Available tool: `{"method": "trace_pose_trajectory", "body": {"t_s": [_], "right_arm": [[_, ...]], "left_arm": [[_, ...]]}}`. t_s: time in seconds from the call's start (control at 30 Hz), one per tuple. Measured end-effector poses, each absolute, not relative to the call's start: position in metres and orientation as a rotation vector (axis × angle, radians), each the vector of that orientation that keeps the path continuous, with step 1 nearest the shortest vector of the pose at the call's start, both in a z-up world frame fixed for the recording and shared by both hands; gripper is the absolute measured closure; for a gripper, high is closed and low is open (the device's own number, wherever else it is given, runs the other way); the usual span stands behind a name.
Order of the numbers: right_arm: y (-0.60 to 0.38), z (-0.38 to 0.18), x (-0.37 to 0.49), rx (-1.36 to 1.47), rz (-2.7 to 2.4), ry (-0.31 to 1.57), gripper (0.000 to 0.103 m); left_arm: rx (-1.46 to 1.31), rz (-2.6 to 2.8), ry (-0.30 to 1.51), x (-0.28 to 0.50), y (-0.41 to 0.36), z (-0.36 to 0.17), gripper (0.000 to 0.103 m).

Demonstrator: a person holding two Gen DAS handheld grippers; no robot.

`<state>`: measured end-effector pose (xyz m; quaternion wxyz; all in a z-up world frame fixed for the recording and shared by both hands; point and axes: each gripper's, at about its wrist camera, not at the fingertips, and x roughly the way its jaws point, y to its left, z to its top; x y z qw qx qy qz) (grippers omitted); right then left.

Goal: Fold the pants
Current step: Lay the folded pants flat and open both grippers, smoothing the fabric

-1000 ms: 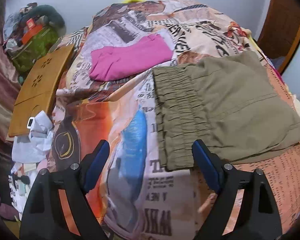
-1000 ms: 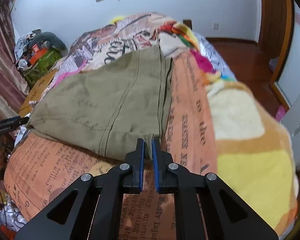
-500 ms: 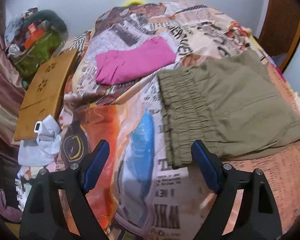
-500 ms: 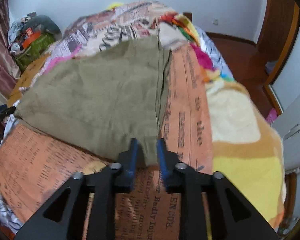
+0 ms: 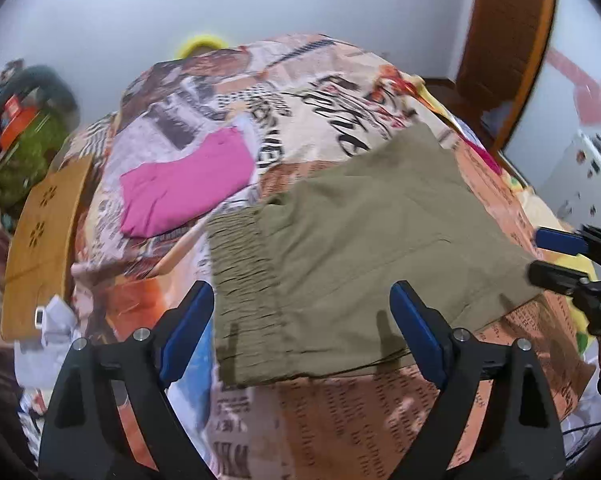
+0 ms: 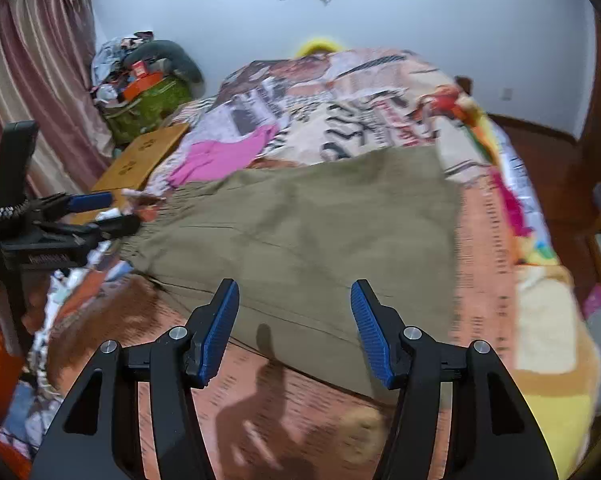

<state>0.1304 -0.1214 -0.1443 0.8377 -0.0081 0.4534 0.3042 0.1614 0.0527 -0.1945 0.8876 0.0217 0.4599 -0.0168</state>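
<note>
Pants [image 5: 364, 248] lie flat, seemingly folded once, on bed [image 5: 300, 80] w/ both our grippers, left [image 5: 300, 328] & right [image 6: 294, 328], released above near edge; more folds left

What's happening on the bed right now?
A person with a gripper in each hand is folding the olive pants, which lie flat on the bed. Both grippers are open and hold nothing. The left gripper hovers at the elastic waistband; the right gripper hovers at the other end. A folded pink garment lies farther back on the bed.
</note>
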Motion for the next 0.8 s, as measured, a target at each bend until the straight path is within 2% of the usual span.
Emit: {"method": "trace_pose_trajectory", "body": {"t_s": [0.13, 0.27, 0.37, 0.8], "right_arm": [[-0.103, -0.164, 0.143, -0.005, 0.677, 1.043, 0.048], [-0.096, -0.186, 0.148, 0.012, 0.693, 1.128, 0.041], [-0.098, -0.194, 0.147, -0.006, 0.689, 1.143, 0.04], [-0.137, -0.187, 0.14, -0.002, 0.604, 1.128, 0.04]], "left_arm": [[0.078, -0.074, 0.991, 0.169, 0.037, -0.209, 0.013], [0.089, -0.084, 1.049, 0.177, 0.031, -0.235, 0.011], [0.074, -0.067, 1.081, 0.179, 0.036, -0.253, 0.001], [0.066, -0.006, 1.068, 0.166, 0.061, -0.249, 0.0]]}}
